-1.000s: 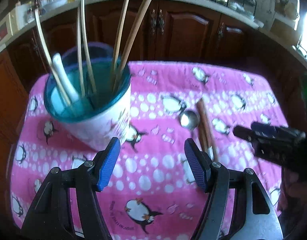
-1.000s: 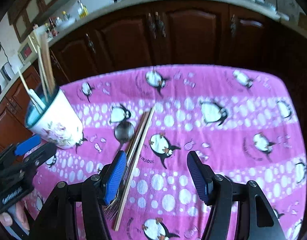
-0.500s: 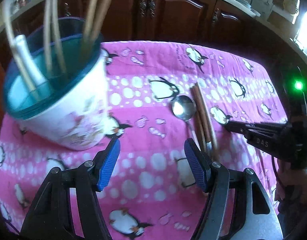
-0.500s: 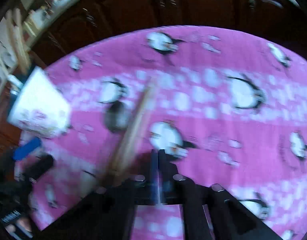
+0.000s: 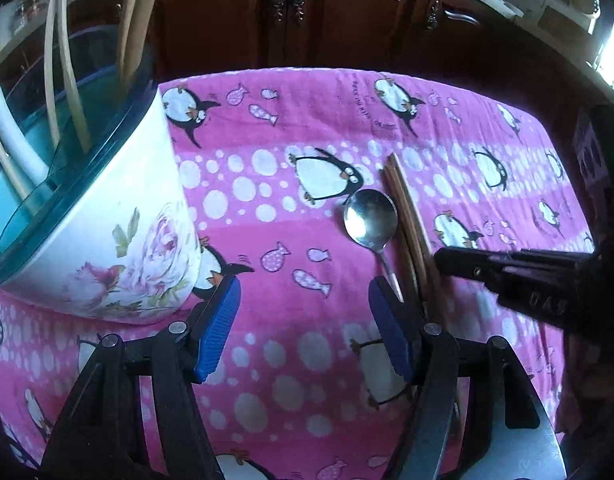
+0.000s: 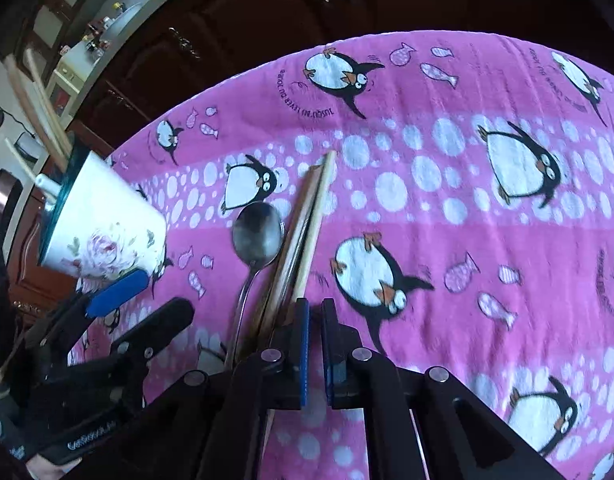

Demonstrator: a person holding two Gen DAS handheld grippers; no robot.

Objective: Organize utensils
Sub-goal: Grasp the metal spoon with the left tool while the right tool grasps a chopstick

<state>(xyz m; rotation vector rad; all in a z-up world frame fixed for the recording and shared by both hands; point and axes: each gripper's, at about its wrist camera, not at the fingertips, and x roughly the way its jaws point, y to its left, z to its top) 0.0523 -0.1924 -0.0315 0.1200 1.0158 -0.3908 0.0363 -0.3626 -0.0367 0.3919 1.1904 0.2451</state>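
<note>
Left wrist cam first: the left hand-held gripper point(image 5: 303, 324) has its blue pads standing wide apart with nothing between them, just pink penguin cloth point(image 5: 267, 168) covering the worktop underneath. The left pad sits just beside the base of the floral cup point(image 5: 119, 248), which has a teal rim and already carries several pale sticks and a white utensil. Off to the right of the pads, a metal spoon point(image 5: 370, 218) lies bowl-up on the cloth, right against a pair of brown chopsticks point(image 5: 407, 216). The right hand-held gripper point(image 5: 507, 266) pokes in from the right edge, its black tip touching or almost touching the chopsticks; can't tell which from here.

Right wrist cam: the right hand-held gripper point(image 6: 314, 344) is closed up, only a thin slit between the pads, and nothing clamped in there. The chopsticks point(image 6: 307, 216) and the spoon point(image 6: 259, 236) run down past its left side, beside it rather than inside the grip. The floral cup point(image 6: 103, 236) stands at the left, well apart from the utensils, and the left hand-held gripper point(image 6: 143, 300) shows just in front of it, one blue pad visible, spread open.
</note>
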